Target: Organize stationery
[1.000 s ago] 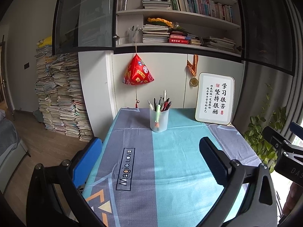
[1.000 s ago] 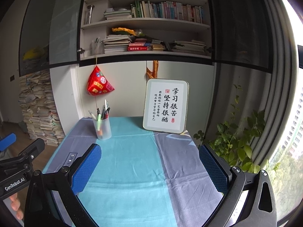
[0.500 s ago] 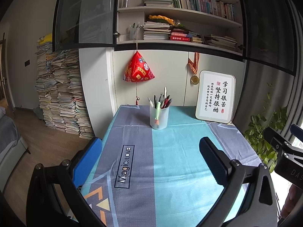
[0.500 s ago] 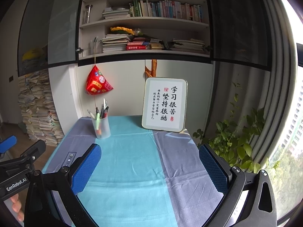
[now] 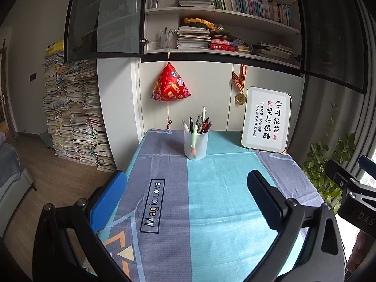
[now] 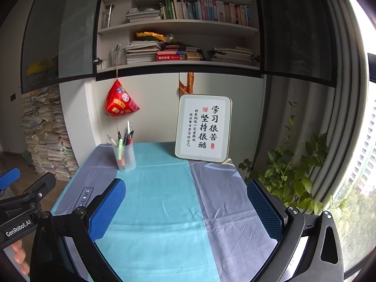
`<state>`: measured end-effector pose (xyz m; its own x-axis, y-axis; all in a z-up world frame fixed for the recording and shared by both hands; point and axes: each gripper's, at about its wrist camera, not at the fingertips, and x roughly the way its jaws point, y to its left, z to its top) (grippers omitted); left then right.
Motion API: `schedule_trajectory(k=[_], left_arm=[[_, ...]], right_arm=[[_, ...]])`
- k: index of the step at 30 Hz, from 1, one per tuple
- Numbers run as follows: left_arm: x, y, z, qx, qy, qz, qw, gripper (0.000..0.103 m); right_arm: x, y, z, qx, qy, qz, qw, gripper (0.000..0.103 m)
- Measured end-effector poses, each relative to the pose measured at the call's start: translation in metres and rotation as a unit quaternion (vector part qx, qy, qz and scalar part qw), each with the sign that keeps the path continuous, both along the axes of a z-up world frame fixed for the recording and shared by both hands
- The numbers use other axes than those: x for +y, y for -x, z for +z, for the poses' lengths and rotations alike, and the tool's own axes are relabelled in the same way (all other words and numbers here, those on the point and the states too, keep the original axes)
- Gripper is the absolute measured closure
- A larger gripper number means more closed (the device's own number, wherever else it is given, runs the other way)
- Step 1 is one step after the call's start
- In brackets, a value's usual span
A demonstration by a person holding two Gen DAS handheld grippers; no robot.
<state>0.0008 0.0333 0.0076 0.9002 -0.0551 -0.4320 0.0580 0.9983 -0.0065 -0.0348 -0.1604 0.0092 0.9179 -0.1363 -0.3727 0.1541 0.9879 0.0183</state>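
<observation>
A translucent pen cup holding several pens stands upright at the far middle of the table; it also shows in the right wrist view at the far left. My left gripper is open and empty, held above the near part of the tablecloth, well short of the cup. My right gripper is open and empty too, above the near right part of the table. Each gripper shows at the edge of the other's view.
A framed calligraphy board leans on the wall at the table's far right. A red pyramid ornament hangs above the cup. The blue and grey tablecloth covers the table. A plant stands right; paper stacks left.
Both grippers have drawn back and risen slightly, so the cup and board sit a little lower and smaller. Both grippers stay open and empty.
</observation>
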Motion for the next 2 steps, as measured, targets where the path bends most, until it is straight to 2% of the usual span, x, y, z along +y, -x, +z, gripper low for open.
schedule_trajectory(k=[2], left_arm=[[-0.0009, -0.0006, -0.0001, 0.001, -0.001, 0.0, 1.0, 0.001]], right_arm=[[0.0003, 0.0001, -0.0019, 0.002, 0.001, -0.002, 1.0, 0.0]])
